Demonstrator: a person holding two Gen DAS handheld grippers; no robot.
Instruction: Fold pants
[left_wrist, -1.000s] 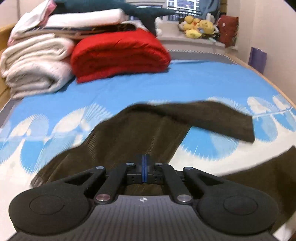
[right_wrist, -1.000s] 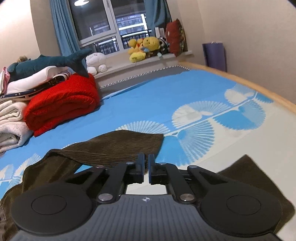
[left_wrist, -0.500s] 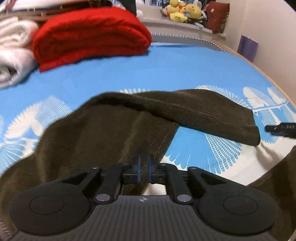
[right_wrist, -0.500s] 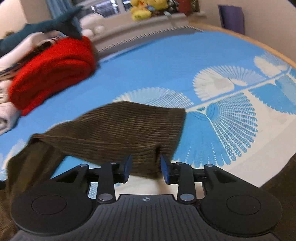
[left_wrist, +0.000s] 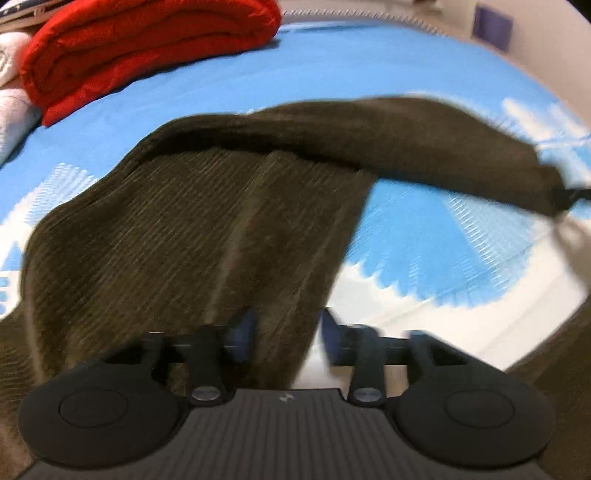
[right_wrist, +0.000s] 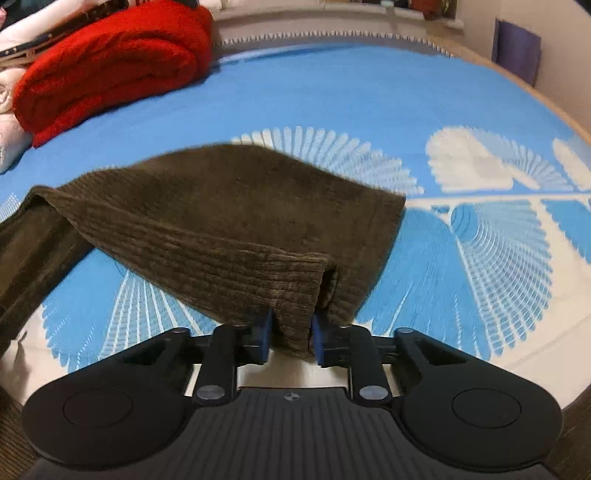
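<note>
1. While the brown corduroy pants (left_wrist: 207, 229) lie spread on the blue bedsheet (left_wrist: 369, 77), the left gripper (left_wrist: 286, 332) opens, fabric loose between its jaws
2. Right gripper (right_wrist: 291, 334) closes, jaws pinching the leg's hem

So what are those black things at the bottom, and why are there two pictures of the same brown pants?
Those black things are grippers, simple two-finger tools that a person holds, one in each hand. Each gripper has a small camera that looks along its fingers, so you get two pictures, one from each hand. Both look at a bed with a blue and white sheet. On it lie brown corduroy pants, with a folded red blanket farther back. The left gripper is opening, with the edge of one pant leg between its fingers. The right gripper is closing on the end of the other leg, and the cloth fills the gap there. In the left picture you can just see the right gripper at the far right edge.
</note>
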